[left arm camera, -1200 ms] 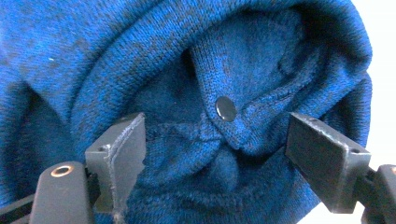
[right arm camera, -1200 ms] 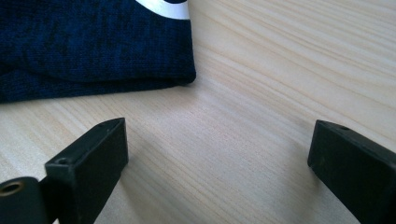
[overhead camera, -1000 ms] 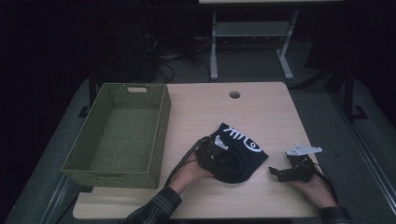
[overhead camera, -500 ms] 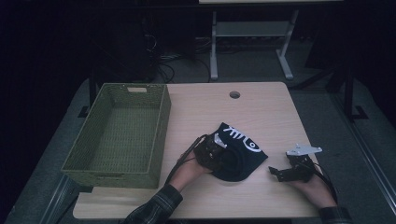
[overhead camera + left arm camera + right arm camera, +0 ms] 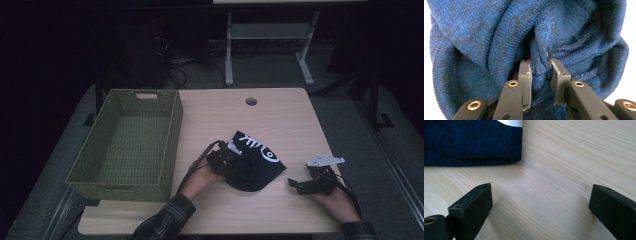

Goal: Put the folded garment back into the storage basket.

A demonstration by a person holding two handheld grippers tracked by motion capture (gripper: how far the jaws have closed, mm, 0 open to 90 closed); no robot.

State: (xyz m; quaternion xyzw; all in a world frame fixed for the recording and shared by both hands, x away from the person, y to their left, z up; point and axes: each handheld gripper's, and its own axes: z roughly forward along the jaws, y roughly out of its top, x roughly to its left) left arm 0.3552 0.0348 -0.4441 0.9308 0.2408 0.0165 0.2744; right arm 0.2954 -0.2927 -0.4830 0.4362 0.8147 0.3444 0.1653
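Note:
A dark blue knitted garment point(image 5: 256, 165) with a white fish-bone print lies bunched on the wooden table point(image 5: 280, 115), right of centre. My left gripper point(image 5: 231, 162) presses into its left side. In the left gripper view the jaws are closed on a fold of the blue knit point(image 5: 540, 72), which bulges between the fingers point(image 5: 525, 75). My right gripper point(image 5: 300, 185) rests on the table to the right of the garment, a short gap away. Its jaws stand wide apart over bare wood point(image 5: 541, 202), with the garment's edge point(image 5: 474, 147) ahead.
A green woven basket point(image 5: 127, 145) stands empty along the table's left side. A round cable hole point(image 5: 251, 101) sits near the far edge. Beyond the table are a metal frame point(image 5: 270, 45) and cables on the floor.
The left gripper has shifted slightly to the right into the garment. The right gripper has stayed where it was.

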